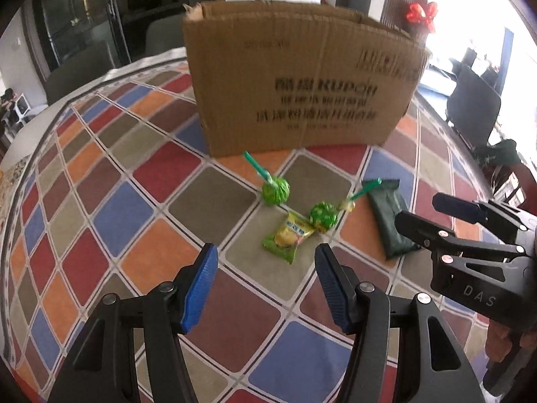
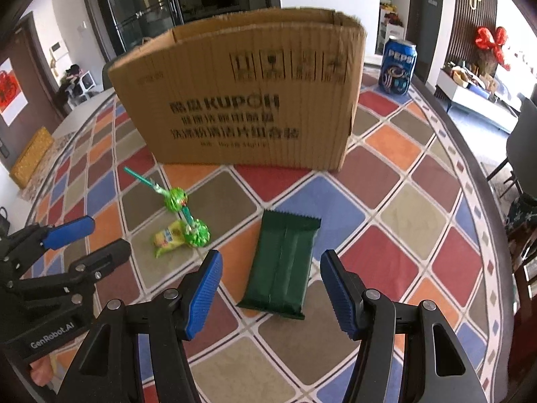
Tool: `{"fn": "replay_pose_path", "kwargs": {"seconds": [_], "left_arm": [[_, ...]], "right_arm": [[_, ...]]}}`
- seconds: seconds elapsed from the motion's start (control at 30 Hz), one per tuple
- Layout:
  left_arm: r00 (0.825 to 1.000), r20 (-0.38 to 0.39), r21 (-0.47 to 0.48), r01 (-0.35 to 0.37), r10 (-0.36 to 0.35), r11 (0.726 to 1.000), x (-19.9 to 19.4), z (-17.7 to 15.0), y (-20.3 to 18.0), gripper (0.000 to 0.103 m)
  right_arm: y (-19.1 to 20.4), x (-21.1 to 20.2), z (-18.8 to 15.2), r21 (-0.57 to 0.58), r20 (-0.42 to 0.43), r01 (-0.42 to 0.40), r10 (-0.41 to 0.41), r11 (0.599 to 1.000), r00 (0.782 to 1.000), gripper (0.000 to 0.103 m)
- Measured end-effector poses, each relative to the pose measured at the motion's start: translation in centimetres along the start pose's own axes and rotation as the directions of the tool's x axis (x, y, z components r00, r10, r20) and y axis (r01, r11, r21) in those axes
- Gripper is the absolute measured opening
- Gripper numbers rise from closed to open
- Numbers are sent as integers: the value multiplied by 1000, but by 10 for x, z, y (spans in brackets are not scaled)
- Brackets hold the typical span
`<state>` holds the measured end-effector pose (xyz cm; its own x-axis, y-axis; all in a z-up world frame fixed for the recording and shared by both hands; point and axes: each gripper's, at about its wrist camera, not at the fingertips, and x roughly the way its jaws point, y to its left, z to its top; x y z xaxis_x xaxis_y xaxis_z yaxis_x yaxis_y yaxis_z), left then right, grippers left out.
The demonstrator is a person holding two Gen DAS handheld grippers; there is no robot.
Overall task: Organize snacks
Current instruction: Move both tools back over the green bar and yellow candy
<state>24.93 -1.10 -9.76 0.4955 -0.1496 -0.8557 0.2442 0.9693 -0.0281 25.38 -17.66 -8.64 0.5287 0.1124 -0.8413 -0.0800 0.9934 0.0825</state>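
Right wrist view: right gripper spread wide, nothing held, hovering over the dark green packet lying flat on the checkered tablecloth. Left gripper also spread and empty, above the small yellow-green packet, which touches one of two green lollipops. Advice: straddle each packet across its narrow width, pinch low, then lift toward the cardboard box behind. Box interior hidden; printing blurred; can partly behind the box.
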Motion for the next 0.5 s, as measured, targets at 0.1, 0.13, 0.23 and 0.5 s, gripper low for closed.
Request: {"fn": "replay_pose_path", "kwargs": {"seconds": [0.1, 0.13, 0.23, 0.5], "left_arm": [[1000, -21, 22, 0, 1, 1000, 10, -1, -2, 59], [1000, -30, 30, 0, 0, 1000, 14, -1, -3, 59], [999, -49, 48, 6, -4, 999, 24, -1, -6, 59], [997, -79, 72, -4, 10, 997, 44, 4, -10, 59]], "right_arm": [[0, 8, -2, 2, -19, 9, -9, 1000, 1000, 61], [-1, 10, -3, 6, -26, 10, -9, 1000, 1000, 61], [-4, 18, -4, 18, -49, 13, -12, 1000, 999, 61], [-5, 32, -2, 20, -75, 33, -31, 999, 997, 61]]}}
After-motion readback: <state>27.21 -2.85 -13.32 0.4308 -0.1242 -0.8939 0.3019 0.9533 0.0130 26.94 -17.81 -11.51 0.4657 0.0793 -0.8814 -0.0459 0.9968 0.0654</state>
